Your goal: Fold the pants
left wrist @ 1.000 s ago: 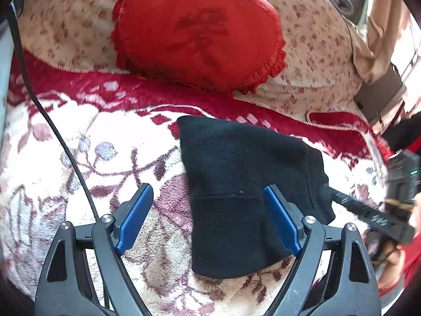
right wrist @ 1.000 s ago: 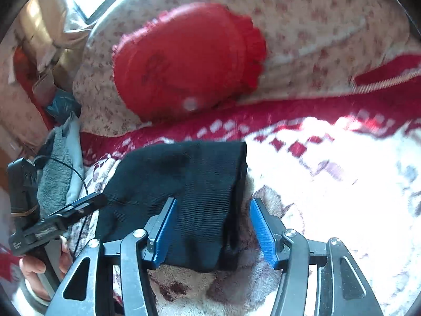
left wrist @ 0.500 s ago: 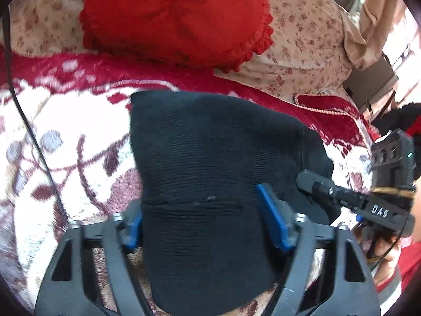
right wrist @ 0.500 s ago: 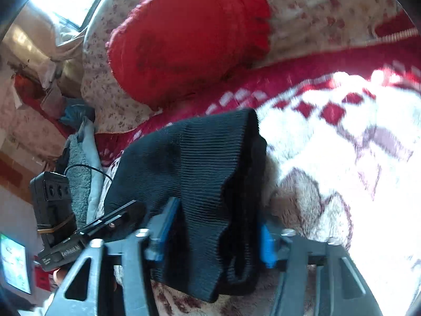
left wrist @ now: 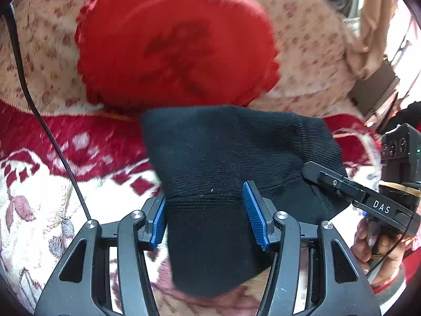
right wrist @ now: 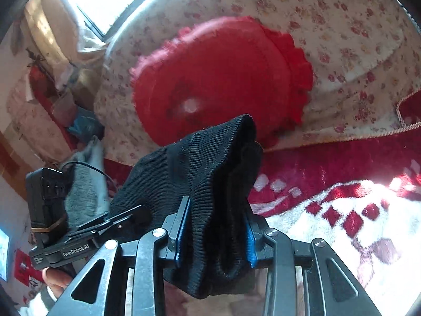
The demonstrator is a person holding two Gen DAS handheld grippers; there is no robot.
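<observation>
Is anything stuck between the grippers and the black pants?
No. The black pants sit right between the blue pads of the left gripper and the right gripper; both are closing on the cloth, with nothing visible in between.

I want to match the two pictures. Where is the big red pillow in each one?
Left wrist view: the red pillow fills the upper middle, behind the black pants.
Right wrist view: the pillow sits at centre, above the pants.
Shared landmark: the pants.
</observation>
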